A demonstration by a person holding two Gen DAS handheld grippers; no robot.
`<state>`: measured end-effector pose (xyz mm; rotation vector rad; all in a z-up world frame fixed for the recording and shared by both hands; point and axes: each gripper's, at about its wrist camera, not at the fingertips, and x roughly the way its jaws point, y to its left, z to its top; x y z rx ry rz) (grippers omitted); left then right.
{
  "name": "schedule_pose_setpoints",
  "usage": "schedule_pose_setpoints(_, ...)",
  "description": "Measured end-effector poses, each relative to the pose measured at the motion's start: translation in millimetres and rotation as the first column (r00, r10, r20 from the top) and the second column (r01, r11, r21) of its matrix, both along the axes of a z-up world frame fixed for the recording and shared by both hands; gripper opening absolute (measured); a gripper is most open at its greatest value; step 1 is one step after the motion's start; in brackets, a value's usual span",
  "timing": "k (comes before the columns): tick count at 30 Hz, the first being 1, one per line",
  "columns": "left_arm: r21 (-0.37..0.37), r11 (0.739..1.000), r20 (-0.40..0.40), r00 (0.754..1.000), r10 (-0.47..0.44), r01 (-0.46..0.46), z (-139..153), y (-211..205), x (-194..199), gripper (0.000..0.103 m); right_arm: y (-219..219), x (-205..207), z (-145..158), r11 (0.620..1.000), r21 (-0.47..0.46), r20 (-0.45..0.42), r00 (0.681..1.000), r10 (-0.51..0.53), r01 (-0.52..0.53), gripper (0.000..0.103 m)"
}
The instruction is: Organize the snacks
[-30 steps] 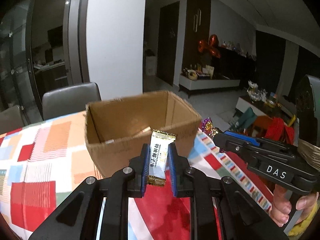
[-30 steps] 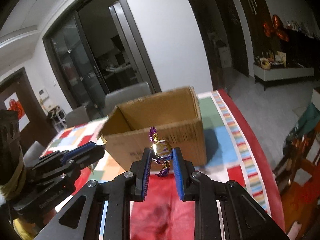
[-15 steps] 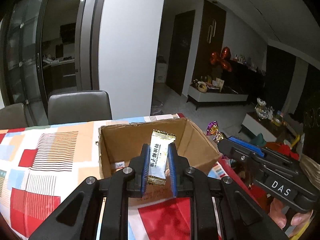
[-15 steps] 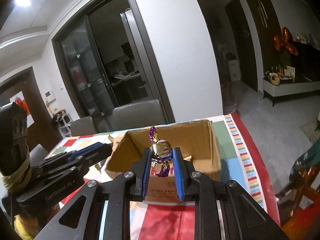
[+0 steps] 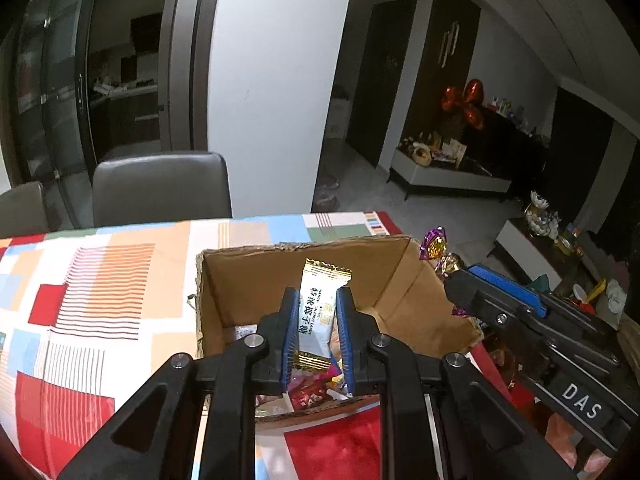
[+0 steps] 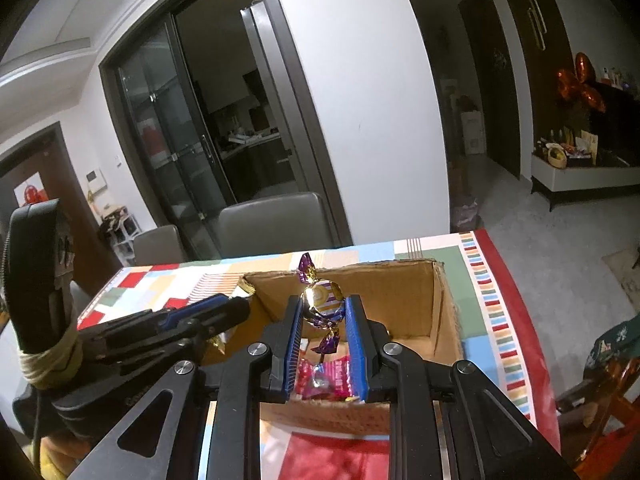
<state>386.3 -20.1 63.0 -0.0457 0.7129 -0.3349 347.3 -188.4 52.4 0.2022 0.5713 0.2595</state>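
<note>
Sachet (image 5: 318, 312), flat glossy white-gold, long axis upright, clamped in left tongs (image 5: 317, 334); twist-wrapped foil candy (image 6: 322, 300) upright, gripped by right tongs (image 6: 323, 340); corrugated box (image 5: 400, 276) below both

Inside the cardboard box (image 5: 248, 292), floor mostly hidden behind the left gripper (image 5: 317, 308) and its white candy bar (image 5: 318, 316), with only scraps of pink wrappers (image 5: 310, 388) showing, too jumbled to count or read. Near wall of the same box (image 6: 442, 312) blocked in the right wrist view by the right gripper (image 6: 323, 312) and its twist-wrapped candy (image 6: 322, 300). Hand (image 5: 560, 430) cut off at the lower right edge behind the black frame.
</note>
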Motion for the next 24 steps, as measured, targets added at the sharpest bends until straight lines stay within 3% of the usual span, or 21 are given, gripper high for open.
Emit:
schedule_pose_setpoints(1, 0.001, 1.000, -0.009, 1.000, 0.012, -0.012, -0.6, 1.0, 1.9, 0.029, 0.4, 0.9, 0.6, 1.000, 0.001, -0.003, 1.000, -0.008, 0.008, 0.025)
schedule_pose_setpoints(2, 0.002, 1.000, -0.015, 1.000, 0.025, -0.025, -0.7, 2.3, 2.7, 0.044, -0.2, 2.3, 0.5, 1.000, 0.002, -0.014, 1.000, -0.016, 0.016, 0.030)
schedule_pose_setpoints(3, 0.000, 0.999, -0.012, 0.999, 0.037, -0.037, 0.5, 2.5, 1.4, 0.047, -1.1, 3.4, 0.7, 1.000, 0.006, -0.023, 1.000, -0.019, 0.019, 0.044)
schedule_pose_setpoints(4, 0.002, 0.998, 0.001, 0.998, 0.056, -0.056, 1.8, 4.2, -1.3, 0.049, -3.4, 2.9, 0.6, 0.999, 0.013, -0.022, 0.999, -0.031, 0.032, 0.049)
schedule_pose_setpoints(15, 0.051, 0.988, 0.085, 0.986, 0.144, -0.149, 13.9, 14.9, -50.6, 0.065, -12.3, -23.9, 4.9, 0.996, -0.027, -0.031, 0.995, -0.089, 0.089, 0.064)
schedule_pose_setpoints(24, 0.100, 0.970, 0.160, 0.966, 0.202, -0.220, 26.4, 23.6, -104.0, 0.089, -7.1, -68.9, 20.3, 0.991, -0.097, -0.004, 0.995, -0.096, 0.095, 0.078)
